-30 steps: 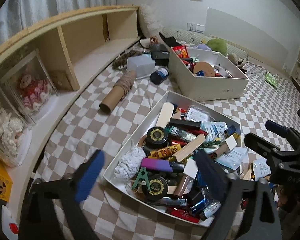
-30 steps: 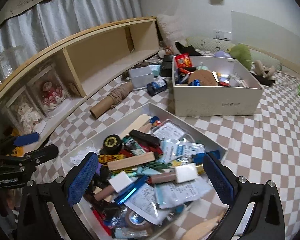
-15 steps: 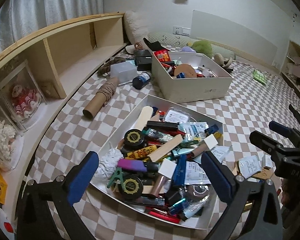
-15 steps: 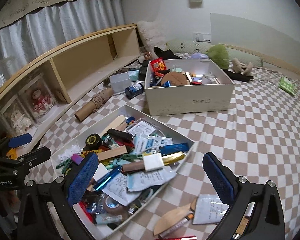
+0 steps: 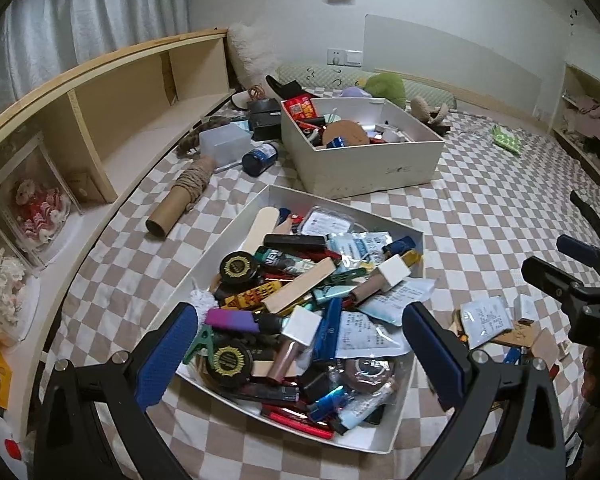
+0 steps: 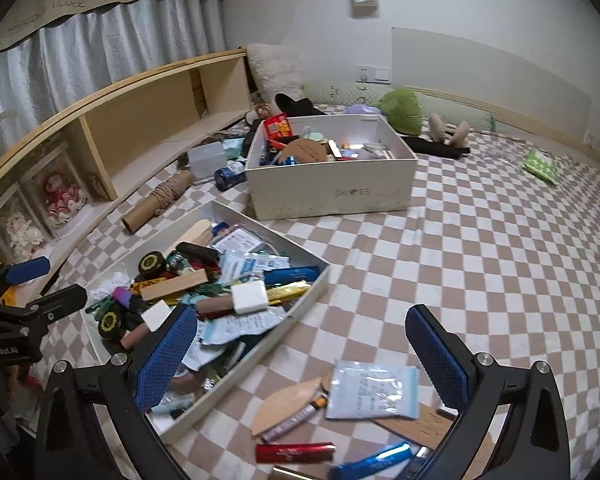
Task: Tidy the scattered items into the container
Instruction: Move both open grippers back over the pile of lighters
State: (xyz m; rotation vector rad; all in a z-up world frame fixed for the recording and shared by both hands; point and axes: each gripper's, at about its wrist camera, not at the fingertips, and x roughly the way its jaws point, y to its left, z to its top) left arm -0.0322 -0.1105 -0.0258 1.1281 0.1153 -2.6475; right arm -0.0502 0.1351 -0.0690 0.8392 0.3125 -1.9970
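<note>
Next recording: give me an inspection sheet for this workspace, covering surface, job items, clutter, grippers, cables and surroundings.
Surface: checkered bedspread, wrinkled.
Job's things: shallow tray piled full; loose packet, wooden piece, red stick and blue stick lie outside it on the bedspread.
Clutter: white shoebox filled with oddments; cardboard tube; blue jar on its side.
Grippers: left hand-held gripper open above the tray; right hand-held gripper open above the loose items; both hold nothing.
Cables: nothing seen.
Surroundings: wooden shelf, curtain, green plush.
</note>
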